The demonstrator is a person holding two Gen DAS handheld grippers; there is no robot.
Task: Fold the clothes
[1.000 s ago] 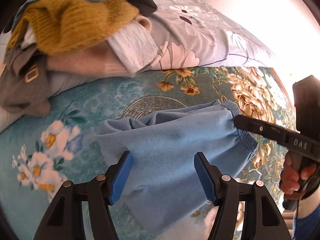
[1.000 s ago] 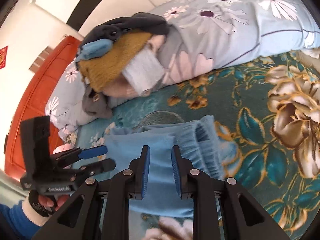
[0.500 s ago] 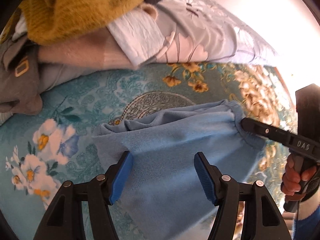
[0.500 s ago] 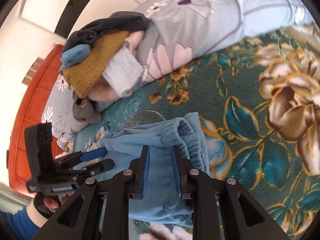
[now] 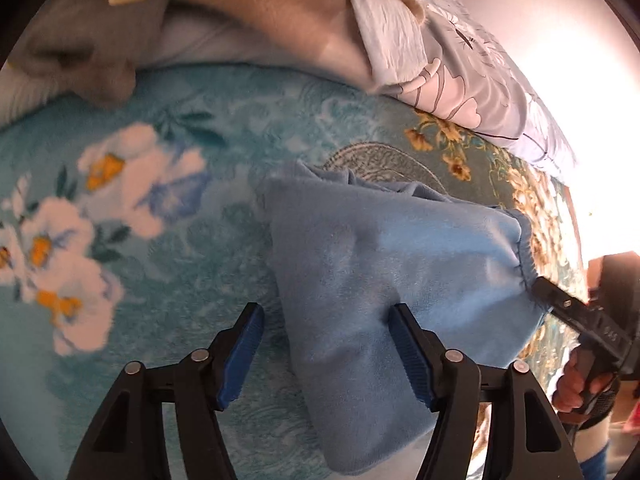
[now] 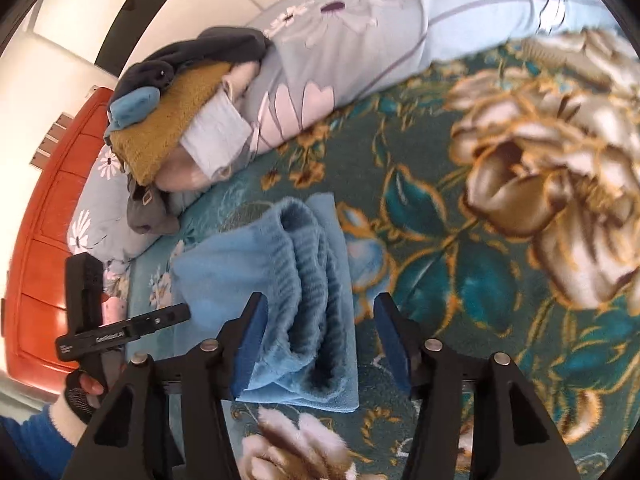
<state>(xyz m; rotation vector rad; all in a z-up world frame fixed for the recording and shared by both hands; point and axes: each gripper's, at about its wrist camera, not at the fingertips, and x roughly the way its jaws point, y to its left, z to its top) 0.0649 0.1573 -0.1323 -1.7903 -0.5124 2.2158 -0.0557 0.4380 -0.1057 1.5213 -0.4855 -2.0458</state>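
I'm holding my left gripper (image 5: 326,344) over the near left edge of the folded light blue garment (image 5: 384,280); its jaws have just been opening a bit wider, the right blue pad (image 5: 408,350) is sitting on the fabric and the left pad is standing off over the teal floral blanket (image 5: 168,240), so nothing is being pinched. I'm keeping my right gripper (image 6: 318,338) at the ribbed waistband end of the garment (image 6: 296,280); its jaws have just been opening from a narrow gap, the bunched waistband is lying between the pads, the left pad is just beside or brushing the fabric, the right one is standing clear, no squeeze showing. The garment is lying flat in a folded stack on the blanket, mid-bed, waistband to the right. A pile of clothes (image 6: 180,128), with mustard knit, grey, pale blue and dark pieces, is sitting far left, leaning against the floral duvet roll (image 6: 360,40) running along the far side. An orange-red headboard (image 6: 52,208) is showing far left in the right wrist view. My blue sleeve (image 6: 36,436) is showing at the lower left there.
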